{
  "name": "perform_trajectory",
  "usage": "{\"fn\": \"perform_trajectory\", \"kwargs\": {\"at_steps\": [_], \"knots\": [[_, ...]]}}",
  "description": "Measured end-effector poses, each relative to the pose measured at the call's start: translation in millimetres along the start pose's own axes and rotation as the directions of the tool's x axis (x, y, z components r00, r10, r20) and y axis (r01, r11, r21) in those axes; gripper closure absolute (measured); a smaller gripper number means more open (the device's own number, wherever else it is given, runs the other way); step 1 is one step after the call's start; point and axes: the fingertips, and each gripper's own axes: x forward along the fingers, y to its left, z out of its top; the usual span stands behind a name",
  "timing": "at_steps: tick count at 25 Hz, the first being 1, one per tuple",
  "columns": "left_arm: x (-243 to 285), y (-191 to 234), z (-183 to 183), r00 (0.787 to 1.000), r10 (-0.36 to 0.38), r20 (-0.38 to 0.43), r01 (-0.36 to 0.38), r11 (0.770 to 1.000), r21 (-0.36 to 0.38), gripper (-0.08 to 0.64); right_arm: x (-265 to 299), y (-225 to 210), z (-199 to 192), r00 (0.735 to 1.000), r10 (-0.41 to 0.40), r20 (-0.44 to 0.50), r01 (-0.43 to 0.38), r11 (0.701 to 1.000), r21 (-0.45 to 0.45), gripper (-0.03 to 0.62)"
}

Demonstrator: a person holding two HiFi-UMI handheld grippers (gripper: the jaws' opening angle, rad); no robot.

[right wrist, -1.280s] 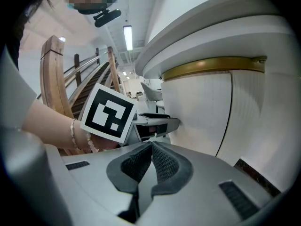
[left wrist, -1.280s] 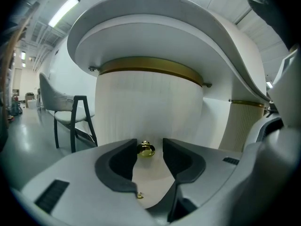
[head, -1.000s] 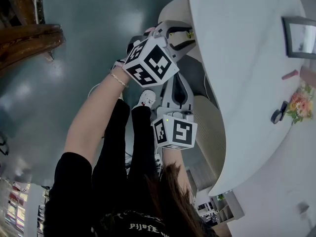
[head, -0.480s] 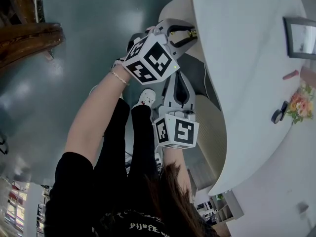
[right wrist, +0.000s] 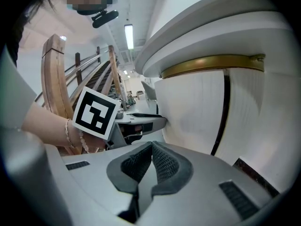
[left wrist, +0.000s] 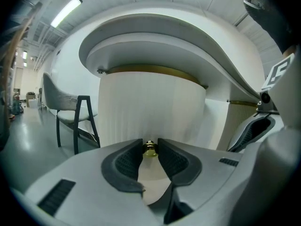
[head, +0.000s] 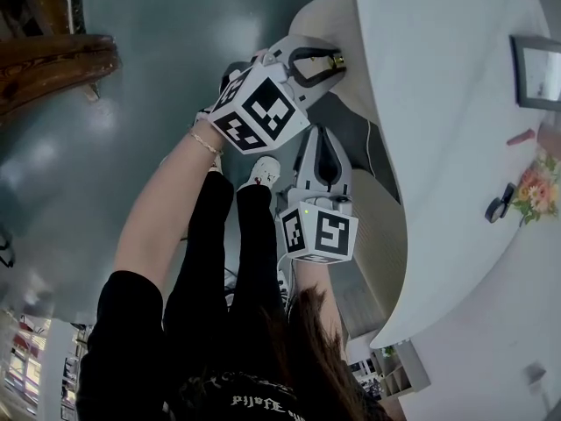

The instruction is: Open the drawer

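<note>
So the left gripper [left wrist: 150, 144] has pinched in from wide apart and now clamps the brass knob [left wrist: 150, 150] right between its tips (drawer front [left wrist: 150, 107] just beyond looks shut). The right gripper [right wrist: 151, 147] sits alongside, jaws together. Ready to pull, I reckon.

In my left gripper [left wrist: 150, 145] the knob [left wrist: 150, 150] stands between the jaws, on the drawer front [left wrist: 150, 107] under the desk top [left wrist: 155, 36]. My right gripper [right wrist: 151, 147] is just beside it, on its right.

The drawer [left wrist: 151, 105] shows a curved, white, ribbed front that sits flush under a brass band beneath the desk [head: 438, 103] top. A small brass knob [left wrist: 150, 149] juts from it.
</note>
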Motion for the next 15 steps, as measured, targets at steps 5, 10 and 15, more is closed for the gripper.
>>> {"fn": "perform_trajectory", "kwargs": {"at_steps": [5,10,15], "knots": [[-5.8,-0.8,-2.5,1.0,0.008,-0.014,-0.008,1.0,0.002,0.445,-2.8,8.0,-0.8,1.0,0.011,-0.004,-0.011,1.0,0.0,0.566],[-11.6,-1.5,-4.2,1.0,0.013,-0.017,-0.013,1.0,-0.014,0.446,-5.7,13.1,0.1,1.0,0.016,0.0,-0.016,1.0,-0.005,0.566],[-20.4,-2.1,-6.4,0.999,0.022,-0.027,-0.023,1.0,-0.021,0.445,-10.9,12.4,1.3,1.0,0.012,0.002,-0.012,1.0,-0.002,0.566]]}}
